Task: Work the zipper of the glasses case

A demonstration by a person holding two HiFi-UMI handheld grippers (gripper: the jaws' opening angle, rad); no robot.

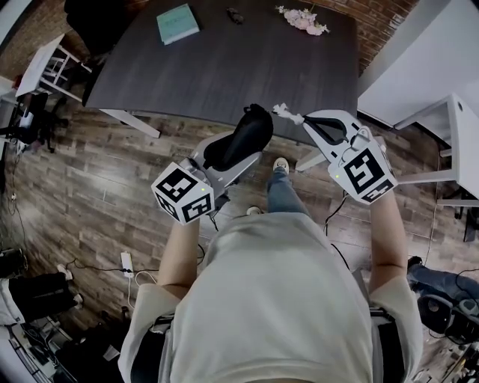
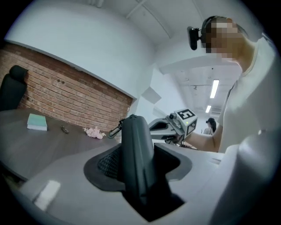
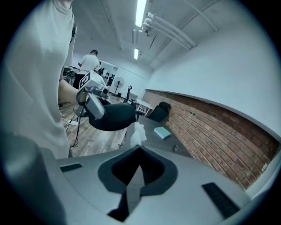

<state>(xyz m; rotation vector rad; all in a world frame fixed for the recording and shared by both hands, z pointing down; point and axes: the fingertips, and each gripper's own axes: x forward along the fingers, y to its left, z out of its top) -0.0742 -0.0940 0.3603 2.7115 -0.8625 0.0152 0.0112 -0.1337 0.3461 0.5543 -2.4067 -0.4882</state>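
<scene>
A black glasses case (image 1: 243, 138) (image 2: 135, 149) stands on end between the jaws of my left gripper (image 1: 236, 155) (image 2: 136, 165), which is shut on it in mid-air near the table's front edge. A dark clip loop (image 2: 115, 130) hangs from the case's top end. My right gripper (image 1: 305, 120) (image 3: 139, 147) sits just right of that end with its jaws together on a small white tag (image 1: 288, 114) (image 3: 137, 132) at the case's tip. In the right gripper view the case (image 3: 112, 116) shows ahead on the left.
A dark table (image 1: 224, 67) lies ahead with a teal book (image 1: 177, 23), a small dark object (image 1: 235, 14) and pink flowers (image 1: 303, 20) at its far side. A white desk (image 1: 449, 127) stands at the right. Cables and gear lie on the wooden floor (image 1: 90, 194).
</scene>
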